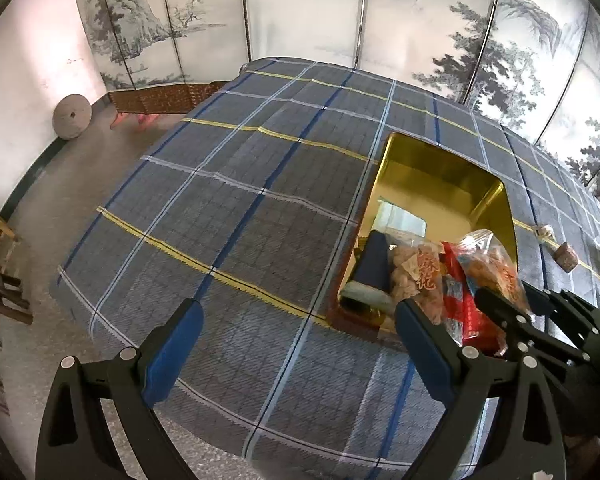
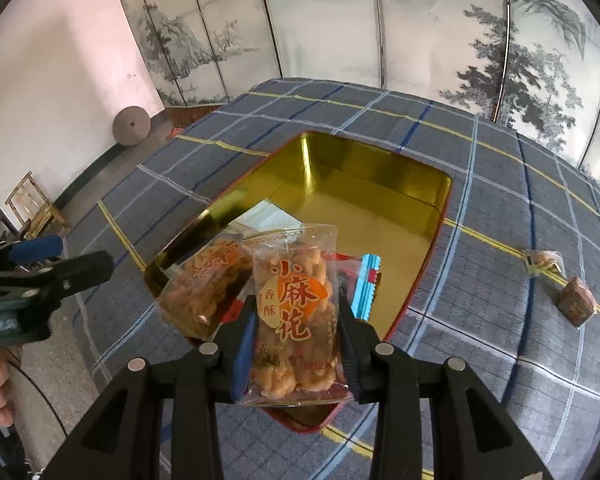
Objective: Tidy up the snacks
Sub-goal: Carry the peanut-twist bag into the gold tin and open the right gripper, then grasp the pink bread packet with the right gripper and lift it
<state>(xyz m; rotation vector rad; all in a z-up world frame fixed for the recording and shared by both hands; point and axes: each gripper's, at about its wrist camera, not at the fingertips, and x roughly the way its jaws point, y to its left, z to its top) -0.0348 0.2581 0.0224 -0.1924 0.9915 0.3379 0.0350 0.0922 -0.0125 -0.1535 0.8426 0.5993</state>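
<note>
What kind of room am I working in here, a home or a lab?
Probably a home or a staged living space, not a lab. A folding screen painted with ink landscapes stands behind the table, which wears a plaid cloth, and small wooden chairs sit on the plain floor by the wall.

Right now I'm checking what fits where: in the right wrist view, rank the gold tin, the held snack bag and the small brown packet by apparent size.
1. Gold tin.
2. Held snack bag, though it sits closest to the camera, so it looks bigger.
3. Small brown packet, farther off.
</note>
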